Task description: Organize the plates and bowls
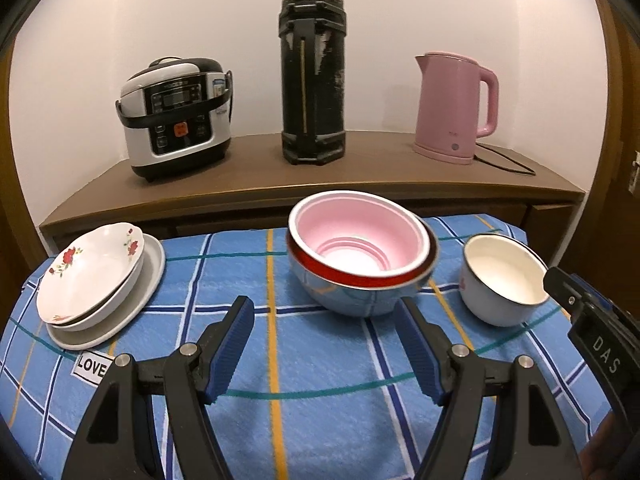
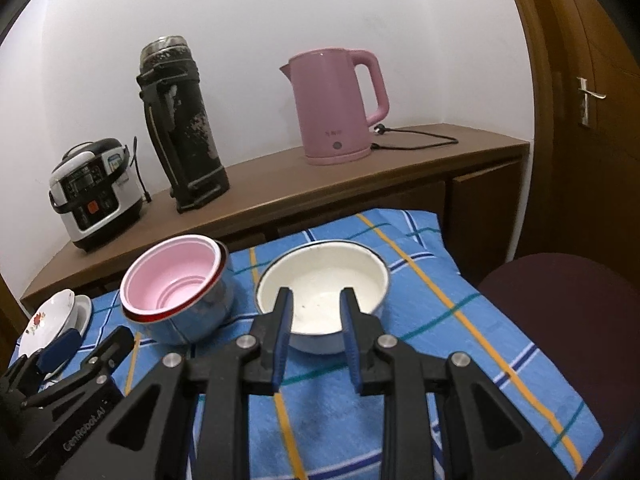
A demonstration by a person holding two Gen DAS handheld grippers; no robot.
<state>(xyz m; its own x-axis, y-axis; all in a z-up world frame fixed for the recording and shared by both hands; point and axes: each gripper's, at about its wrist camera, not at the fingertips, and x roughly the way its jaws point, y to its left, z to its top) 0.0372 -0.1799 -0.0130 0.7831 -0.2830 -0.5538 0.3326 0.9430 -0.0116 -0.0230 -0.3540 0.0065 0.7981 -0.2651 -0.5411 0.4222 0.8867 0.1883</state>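
The white enamel bowl (image 2: 322, 292) sits on the right part of the surface (image 1: 320, 360), which is covered by a blue checked cloth (image 2: 440, 320). Your right tongs (image 2: 316, 300) stand at a narrow gap, tips over the bowl's near rim, nothing visibly gripped between the pads; whether they touch the rim you cannot tell. Just left of that bowl is a nested stack: a pink bowl (image 1: 352, 240) inside a red-rimmed one, both inside a blue bowl (image 1: 360, 300). Stack and white bowl are near each other but apart. Your left tongs (image 1: 324, 344) are spread wide and empty, above bare cloth in front of the blue bowl. At the far left, a rose-patterned plate (image 1: 92, 272) lies tilted on another dish, both on a plain white plate (image 1: 148, 276). A "LOVE" label (image 1: 93, 366) shows on the cloth near them. Behind, a wooden sideboard (image 1: 360, 168) carries a rice cooker (image 1: 176, 116), a black flask (image 1: 313, 76) and a pink kettle (image 1: 452, 108). A dark chair seat (image 2: 560, 320) is at the right.
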